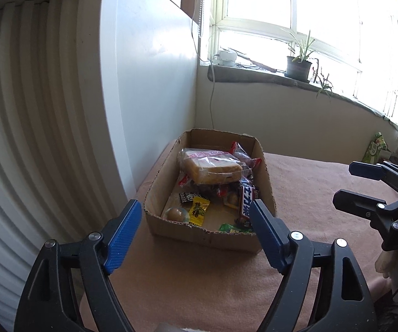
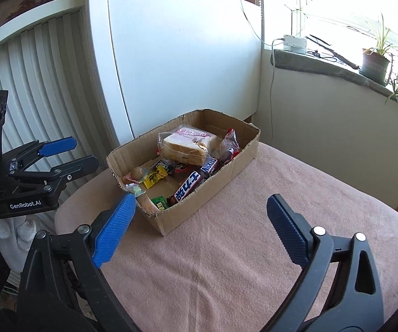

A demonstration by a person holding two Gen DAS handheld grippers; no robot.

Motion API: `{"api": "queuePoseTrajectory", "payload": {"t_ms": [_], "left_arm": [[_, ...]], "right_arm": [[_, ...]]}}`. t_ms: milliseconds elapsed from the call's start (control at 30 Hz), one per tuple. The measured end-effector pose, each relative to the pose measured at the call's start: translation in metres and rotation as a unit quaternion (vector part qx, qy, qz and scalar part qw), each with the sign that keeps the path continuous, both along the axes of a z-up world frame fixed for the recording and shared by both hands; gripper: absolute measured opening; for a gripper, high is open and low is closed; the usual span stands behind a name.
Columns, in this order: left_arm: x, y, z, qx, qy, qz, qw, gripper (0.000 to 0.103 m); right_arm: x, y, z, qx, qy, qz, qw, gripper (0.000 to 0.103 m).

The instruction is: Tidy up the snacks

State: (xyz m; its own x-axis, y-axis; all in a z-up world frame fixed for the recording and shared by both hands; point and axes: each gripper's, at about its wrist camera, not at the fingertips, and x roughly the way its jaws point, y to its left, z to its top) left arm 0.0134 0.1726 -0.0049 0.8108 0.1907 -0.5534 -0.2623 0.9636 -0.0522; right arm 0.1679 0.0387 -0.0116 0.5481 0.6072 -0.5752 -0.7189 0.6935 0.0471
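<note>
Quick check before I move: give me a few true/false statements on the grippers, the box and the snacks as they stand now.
1. Both grippers, left gripper and right gripper, are open and hold nothing. True.
2. The cardboard box sits on the windowsill. False: it rests on the pink cloth.
3. The bagged bread lies at the box's far end. True.
4. The Snickers bar lies outside the box. False: it is inside.
5. The box has a closed lid. False: it is open-topped.
</note>
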Motion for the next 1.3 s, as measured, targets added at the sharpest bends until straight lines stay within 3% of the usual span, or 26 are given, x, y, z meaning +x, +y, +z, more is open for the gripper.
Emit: {"api": "queuePoseTrajectory", "payload": {"t_ms": [267,1300], "left_arm": [[-0.016,-0.01,0.0,0.014,-0.005,0.017,0.9997,0.08],[-0.02,-0.021,-0.004,0.033,-0.004,0.015,0.9993,0.08]], "right_arm": [[-0.016,-0.024,0.004,0.009,-0.017,-0.043,0.999,0.101],[-0.022,-0.038,-0.003,0.008,-0.014,-0.053,0.998,0.101]]}}
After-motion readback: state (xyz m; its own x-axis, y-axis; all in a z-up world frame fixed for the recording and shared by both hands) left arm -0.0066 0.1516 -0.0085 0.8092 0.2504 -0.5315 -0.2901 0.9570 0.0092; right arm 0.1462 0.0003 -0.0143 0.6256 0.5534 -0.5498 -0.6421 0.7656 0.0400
